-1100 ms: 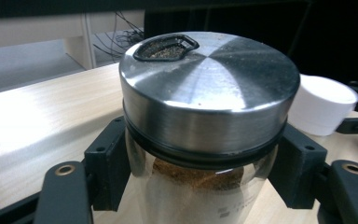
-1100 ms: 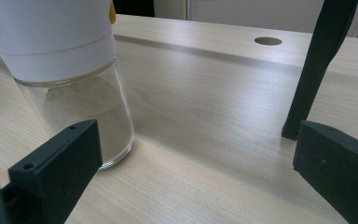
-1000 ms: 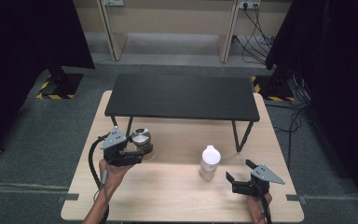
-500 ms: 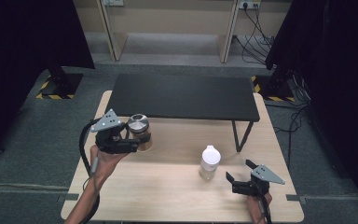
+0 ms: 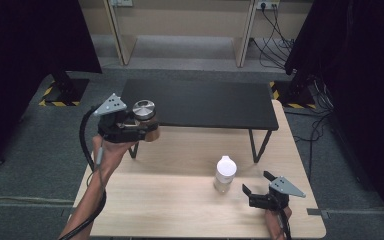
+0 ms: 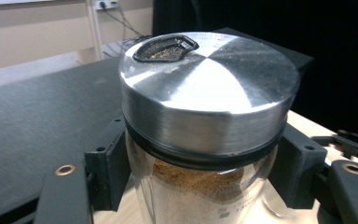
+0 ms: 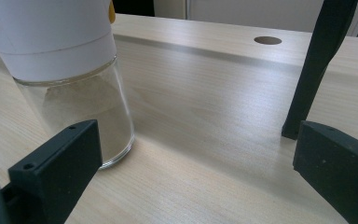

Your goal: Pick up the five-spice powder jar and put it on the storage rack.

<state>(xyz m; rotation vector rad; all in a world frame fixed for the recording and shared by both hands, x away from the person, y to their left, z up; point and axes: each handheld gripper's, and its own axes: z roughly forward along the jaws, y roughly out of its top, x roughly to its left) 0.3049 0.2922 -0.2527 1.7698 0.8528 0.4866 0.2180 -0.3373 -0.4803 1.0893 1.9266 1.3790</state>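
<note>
- High view: the left gripper (image 5: 139, 131) holds the spice jar (image 5: 145, 120) lifted in the air, over the left front corner of the black shelf (image 5: 200, 104). I judge the step is to place the jar on this shelf. To do it well, keep the jar upright and move it forward until its base is fully over the shelf top, not over the edge. The right gripper (image 5: 259, 189) rests low on the wooden table (image 5: 160, 200), just beside the white-capped jar (image 5: 225, 174) and not touching it.
- Left gripper view: the jaws are pressed on the glass body from both sides, just under the metal lid (image 6: 209, 88). The lid has an open pouring hole (image 6: 165, 47), and brown powder is inside, so tilting could spill it. Lower slowly and release only when the base stands flat.
- Right gripper view: the jaws stand wide apart and hold nothing. The white-capped jar (image 7: 70, 70) is near the left jaw. This hand should wait quietly.
</note>
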